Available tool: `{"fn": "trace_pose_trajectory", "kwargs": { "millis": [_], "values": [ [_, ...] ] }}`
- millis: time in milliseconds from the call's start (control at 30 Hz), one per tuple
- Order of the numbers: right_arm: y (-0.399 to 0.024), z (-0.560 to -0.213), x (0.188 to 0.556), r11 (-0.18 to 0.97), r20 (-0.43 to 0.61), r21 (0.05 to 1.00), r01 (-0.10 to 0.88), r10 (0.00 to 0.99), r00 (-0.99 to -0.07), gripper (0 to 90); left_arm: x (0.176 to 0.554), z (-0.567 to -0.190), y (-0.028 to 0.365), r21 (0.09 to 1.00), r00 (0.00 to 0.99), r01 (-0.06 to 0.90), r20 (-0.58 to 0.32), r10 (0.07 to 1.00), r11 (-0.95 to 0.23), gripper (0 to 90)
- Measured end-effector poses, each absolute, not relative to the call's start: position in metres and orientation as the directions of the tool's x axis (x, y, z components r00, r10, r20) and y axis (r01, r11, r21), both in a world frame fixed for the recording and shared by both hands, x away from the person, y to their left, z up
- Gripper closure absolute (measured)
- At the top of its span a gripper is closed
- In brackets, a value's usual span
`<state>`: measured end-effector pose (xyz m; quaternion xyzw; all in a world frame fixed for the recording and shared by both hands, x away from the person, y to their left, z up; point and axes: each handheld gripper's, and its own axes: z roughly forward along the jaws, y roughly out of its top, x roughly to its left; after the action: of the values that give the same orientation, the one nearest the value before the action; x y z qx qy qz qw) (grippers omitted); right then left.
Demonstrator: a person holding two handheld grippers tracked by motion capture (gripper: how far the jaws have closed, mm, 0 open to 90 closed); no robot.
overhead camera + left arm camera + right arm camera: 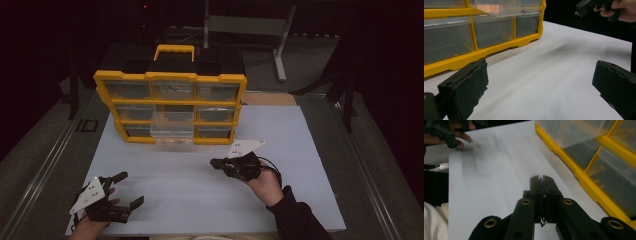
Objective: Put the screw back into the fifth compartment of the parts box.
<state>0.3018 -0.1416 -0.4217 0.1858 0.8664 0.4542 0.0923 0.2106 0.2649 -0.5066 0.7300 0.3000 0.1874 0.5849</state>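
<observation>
The right gripper (216,163), jaws pressed together on nothing, hangs just before the yellow organizer (170,106), whose middle clear drawer (171,129) juts out; it should meet the drawer front squarely. The left gripper (125,189) rests wide open near the table edge.

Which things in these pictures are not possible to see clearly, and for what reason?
- Contents of the yellow drawer organizer: high view, too small and dim behind the clear fronts.
- Pulled-out middle drawer: left gripper view, cut off by the top edge.
- Right gripper: left gripper view, cut off by the top edge, partly covered by the hand.
- Left gripper: right gripper view, blurred at the top corner.
- Room behind the white table: high view, too dark.
</observation>
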Motion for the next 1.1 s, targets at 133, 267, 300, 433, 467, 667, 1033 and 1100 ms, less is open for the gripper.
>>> {"fn": "trace_pose_trajectory", "kwargs": {
  "millis": [133,267,300,433,467,667,1033,1100],
  "values": [
    [-0.141,-0.414,0.304,0.510,-0.001,0.830,0.226,0.407,-0.914,87.9,0.211,-0.507,0.265,0.966,0.750,0.217,-0.075,0.657,-0.137,1.1],
    [-0.137,-0.400,0.308,0.501,-0.025,0.843,0.196,0.400,-0.916,87.9,0.211,-0.507,0.265,0.966,0.750,0.219,-0.078,0.657,-0.135,1.2],
    [-0.136,-0.397,0.309,0.499,-0.030,0.846,0.189,0.398,-0.917,87.8,0.211,-0.507,0.265,0.966,0.751,0.219,-0.078,0.656,-0.136,1.1],
    [-0.133,-0.386,0.314,0.486,-0.039,0.856,0.175,0.399,-0.916,87.8,0.211,-0.507,0.265,0.967,0.751,0.218,-0.078,0.656,-0.135,1.2],
    [-0.132,-0.383,0.315,0.483,-0.044,0.859,0.170,0.400,-0.915,87.9,0.211,-0.507,0.265,0.967,0.751,0.218,-0.077,0.656,-0.135,1.2],
    [-0.126,-0.368,0.325,0.458,-0.055,0.877,0.147,0.398,-0.916,87.8,0.211,-0.507,0.265,0.966,0.751,0.219,-0.077,0.656,-0.137,1.1],
    [-0.108,-0.350,0.344,0.446,-0.069,0.886,0.128,0.399,-0.914,87.8,0.210,-0.507,0.265,0.967,0.753,0.219,-0.080,0.654,-0.134,1.1],
    [-0.106,-0.349,0.348,0.446,-0.070,0.886,0.128,0.402,-0.913,87.8,0.211,-0.507,0.265,0.967,0.753,0.219,-0.081,0.653,-0.133,1.2]
  ]
}}
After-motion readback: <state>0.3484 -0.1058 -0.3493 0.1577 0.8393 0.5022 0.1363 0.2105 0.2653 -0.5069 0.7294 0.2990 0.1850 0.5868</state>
